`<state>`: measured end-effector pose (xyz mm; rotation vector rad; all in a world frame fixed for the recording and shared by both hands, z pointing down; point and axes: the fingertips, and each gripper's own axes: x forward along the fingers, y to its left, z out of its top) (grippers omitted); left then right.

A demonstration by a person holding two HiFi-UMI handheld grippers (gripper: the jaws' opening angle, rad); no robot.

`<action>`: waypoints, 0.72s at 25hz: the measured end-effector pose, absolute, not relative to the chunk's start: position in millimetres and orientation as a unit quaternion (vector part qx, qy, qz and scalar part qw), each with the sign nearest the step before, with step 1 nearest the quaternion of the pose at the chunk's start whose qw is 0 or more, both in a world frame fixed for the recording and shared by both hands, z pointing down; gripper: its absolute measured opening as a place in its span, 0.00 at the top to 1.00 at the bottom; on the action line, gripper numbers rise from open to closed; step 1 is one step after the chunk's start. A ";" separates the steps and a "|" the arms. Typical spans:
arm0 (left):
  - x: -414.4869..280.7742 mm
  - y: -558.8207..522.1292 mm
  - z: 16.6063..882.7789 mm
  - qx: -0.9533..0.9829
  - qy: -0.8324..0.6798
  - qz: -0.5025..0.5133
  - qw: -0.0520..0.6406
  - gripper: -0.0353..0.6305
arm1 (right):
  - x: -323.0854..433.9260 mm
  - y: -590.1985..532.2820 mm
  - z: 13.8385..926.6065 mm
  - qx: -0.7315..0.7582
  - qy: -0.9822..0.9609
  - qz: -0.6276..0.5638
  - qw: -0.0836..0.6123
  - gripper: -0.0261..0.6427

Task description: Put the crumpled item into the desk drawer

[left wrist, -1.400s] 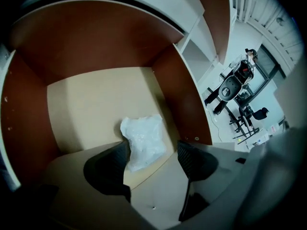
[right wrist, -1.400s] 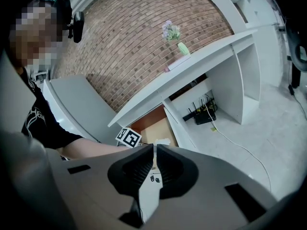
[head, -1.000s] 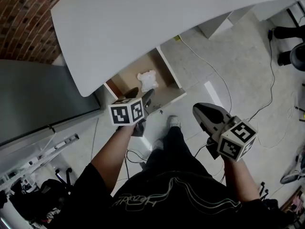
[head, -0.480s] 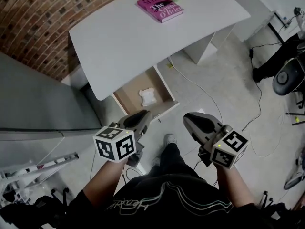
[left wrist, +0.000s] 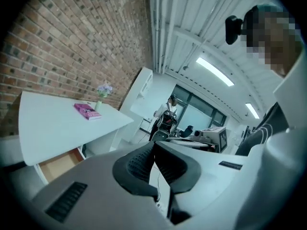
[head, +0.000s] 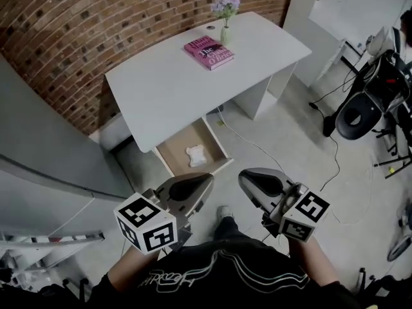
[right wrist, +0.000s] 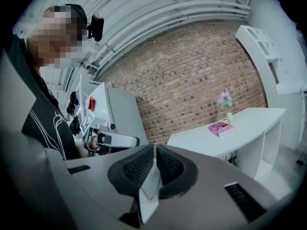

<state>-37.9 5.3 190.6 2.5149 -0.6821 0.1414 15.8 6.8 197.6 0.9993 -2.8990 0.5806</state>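
Person has stepped back from the desk (head: pixel 180 82); left gripper (left wrist: pixel 154 148) and right gripper (right wrist: pixel 154 150) both pressed together, empty; crumpled wad (head: pixel 196 154) lies in the open drawer (head: pixel 172 152), which a passing leg could knock.

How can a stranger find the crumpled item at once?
Look at the white desk against the brick wall. Below its near edge, a drawer stands open, and the crumpled item lies inside. It is white and wrinkled, alone on the brown drawer bottom.

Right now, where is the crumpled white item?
Head view, just left of centre: the crumpled item lies in the open drawer, at the front edge of the white desk.
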 end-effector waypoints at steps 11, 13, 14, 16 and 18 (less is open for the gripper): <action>-32.0 51.5 133.8 0.948 -0.229 0.030 0.218 0.91 | 17.9 51.2 139.9 0.321 -0.935 0.149 -0.014 0.89; -32.0 54.1 129.7 0.948 -0.225 0.024 0.225 0.91 | 16.9 53.3 136.0 0.323 -0.936 0.140 -0.003 0.89; -31.9 54.7 129.0 0.947 -0.223 0.023 0.228 0.91 | 16.6 53.6 133.1 0.323 -0.937 0.131 -0.005 0.89; -30.3 54.4 130.4 0.947 -0.224 0.025 0.229 0.91 | 17.9 52.7 128.0 0.322 -0.939 0.117 -0.011 0.89; -27.5 51.8 133.1 0.947 -0.227 0.028 0.227 0.91 | 20.0 49.8 127.0 0.323 -0.940 0.112 -0.011 0.89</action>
